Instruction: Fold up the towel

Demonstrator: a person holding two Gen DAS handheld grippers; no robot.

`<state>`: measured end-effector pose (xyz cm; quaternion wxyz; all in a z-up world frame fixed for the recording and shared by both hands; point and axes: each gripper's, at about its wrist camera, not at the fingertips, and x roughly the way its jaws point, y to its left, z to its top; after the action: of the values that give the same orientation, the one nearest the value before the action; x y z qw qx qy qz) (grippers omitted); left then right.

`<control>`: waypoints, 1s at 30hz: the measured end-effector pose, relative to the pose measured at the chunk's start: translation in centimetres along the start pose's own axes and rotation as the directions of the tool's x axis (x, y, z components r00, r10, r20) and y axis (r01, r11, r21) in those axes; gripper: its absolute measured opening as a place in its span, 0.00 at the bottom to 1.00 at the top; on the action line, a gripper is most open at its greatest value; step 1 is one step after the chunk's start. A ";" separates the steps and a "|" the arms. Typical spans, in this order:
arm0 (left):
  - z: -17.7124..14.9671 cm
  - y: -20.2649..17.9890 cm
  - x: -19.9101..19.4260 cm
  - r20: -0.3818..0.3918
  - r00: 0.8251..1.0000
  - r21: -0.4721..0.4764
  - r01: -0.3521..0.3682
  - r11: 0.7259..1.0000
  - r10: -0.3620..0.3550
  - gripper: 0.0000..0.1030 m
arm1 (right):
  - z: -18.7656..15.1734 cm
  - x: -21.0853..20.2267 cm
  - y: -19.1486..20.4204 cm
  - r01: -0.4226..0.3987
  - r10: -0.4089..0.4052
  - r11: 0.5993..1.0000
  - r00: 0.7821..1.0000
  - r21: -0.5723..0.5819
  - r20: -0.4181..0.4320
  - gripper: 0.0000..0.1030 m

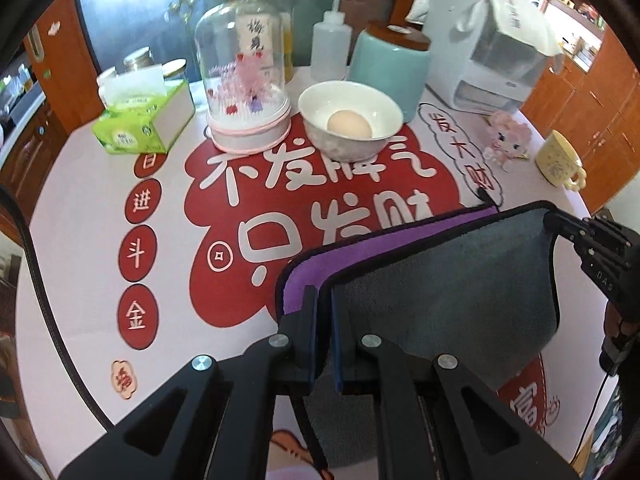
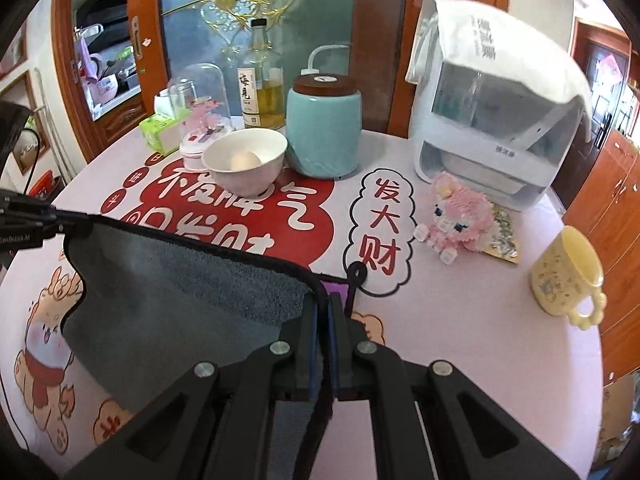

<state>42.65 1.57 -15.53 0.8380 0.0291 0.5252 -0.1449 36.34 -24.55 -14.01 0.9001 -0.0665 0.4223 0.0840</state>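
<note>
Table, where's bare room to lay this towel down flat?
Free: the near printed cloth between the towel and the yellow mug, and the left side below the tissue box. Crowded: the far edge, around the egg bowl and teal jar.

bright even daylight, soft shadows, strong fisheye bending, dark vignetted corners, slight blur

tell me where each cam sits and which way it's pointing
Left wrist: rides on the left gripper, looking forward across the table; its jaws pinch the towel, and the right gripper shows at right.
Right wrist: rides on the right gripper, facing the same way; its jaws pinch another towel corner, and the left gripper shows at left.
Shared: towel, bowl with egg, teal jar.
</note>
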 end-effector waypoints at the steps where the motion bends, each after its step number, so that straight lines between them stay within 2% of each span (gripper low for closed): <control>1: 0.0 0.1 0.6 -0.002 1.000 -0.007 0.001 1.000 -0.001 0.05 | 0.1 0.5 -0.1 0.000 0.000 1.000 1.000 0.004 -0.004 0.05; 9: 0.5 1.4 4.2 -0.038 0.999 -0.102 -0.011 0.995 0.007 0.07 | -0.4 4.4 -0.2 -0.007 0.009 0.999 0.998 0.031 -0.067 0.06; 11: 0.5 1.7 4.5 -0.043 0.999 -0.110 -0.017 0.994 0.012 0.10 | -0.6 4.9 -0.2 -0.016 0.019 0.999 0.997 0.037 -0.078 0.09; 14: 0.5 2.1 4.7 -0.048 0.999 -0.125 -0.030 0.992 0.024 0.14 | -0.6 5.3 -0.5 -0.016 0.021 0.998 0.995 0.055 -0.094 0.21; 16: 0.5 2.2 4.5 -0.047 0.998 -0.136 -0.037 0.990 0.031 0.23 | -0.6 5.4 -0.7 -0.011 0.018 0.998 0.995 0.069 -0.098 0.32; 19: 0.4 2.5 3.6 -0.040 0.999 -0.146 -0.041 0.988 0.036 0.31 | -0.6 5.1 -0.9 -0.002 0.012 0.995 0.995 0.095 -0.101 0.44; 21: 0.2 2.4 2.7 -0.035 0.998 -0.149 -0.050 0.988 0.045 0.35 | -0.5 4.6 -1.0 0.003 0.008 0.994 0.995 0.110 -0.097 0.47; 23: -0.2 2.3 1.6 -0.033 0.998 -0.153 -0.065 0.986 0.061 0.42 | -0.5 3.9 -1.1 0.007 0.005 0.992 0.996 0.129 -0.089 0.51; 24: -0.3 2.3 0.9 -0.027 0.998 -0.156 -0.068 0.985 0.065 0.49 | -0.5 3.4 -1.1 0.009 0.004 0.990 0.996 0.143 -0.085 0.52; 26: -0.9 2.1 -1.0 -0.003 0.997 -0.164 -0.070 0.984 0.071 0.51 | -0.4 2.4 -1.1 0.015 -0.002 0.986 0.997 0.164 -0.079 0.55; 30: -2.2 1.9 -4.6 0.033 0.996 -0.180 -0.071 0.981 0.078 0.57 | -0.6 -0.6 -0.4 0.027 -0.017 0.984 0.998 0.178 -0.057 0.68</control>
<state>39.37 4.80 -12.59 0.8523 -0.0297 0.5179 -0.0661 35.62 -25.13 -13.93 0.8912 0.0077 0.4522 0.0342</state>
